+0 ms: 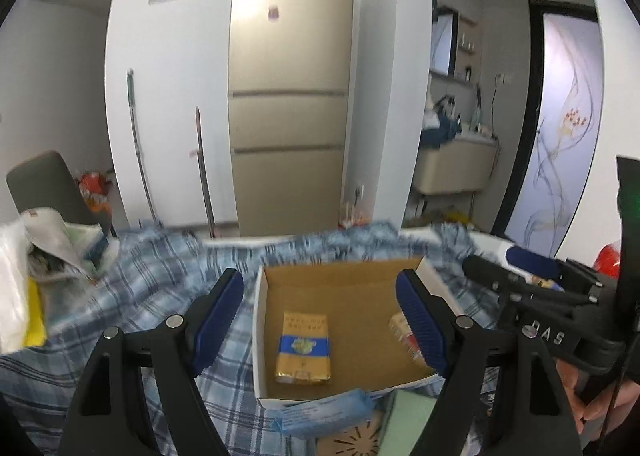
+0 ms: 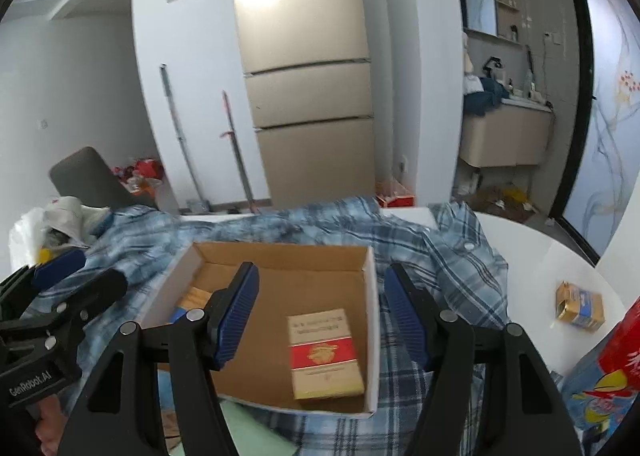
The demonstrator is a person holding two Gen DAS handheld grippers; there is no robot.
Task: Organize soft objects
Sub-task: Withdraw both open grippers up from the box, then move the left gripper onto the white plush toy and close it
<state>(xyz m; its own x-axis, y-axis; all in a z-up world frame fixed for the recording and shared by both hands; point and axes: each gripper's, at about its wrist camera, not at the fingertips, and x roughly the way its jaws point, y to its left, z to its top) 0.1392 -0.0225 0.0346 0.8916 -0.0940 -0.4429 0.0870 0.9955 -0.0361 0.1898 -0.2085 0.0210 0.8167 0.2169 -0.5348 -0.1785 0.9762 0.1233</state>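
Both the left gripper (image 1: 320, 320) and right gripper (image 2: 320, 312) hover with jaws apart and empty over the cardboard box (image 2: 370, 296), where a gold pack (image 1: 303, 348) and a red-banded pack (image 2: 324, 354) lie flat, apparently sorted, while another gold pack (image 2: 580, 306) waits on the white desk (image 2: 532, 256) beyond.

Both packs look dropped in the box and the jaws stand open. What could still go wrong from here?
1. The cardboard box sits on a rumpled plaid cloth, not a flat surface; a nudge from either gripper could tilt or slide it.
2. A gold and blue pack still lies out on the white table and could be missed.
3. The left gripper and right gripper hang close together and could collide.
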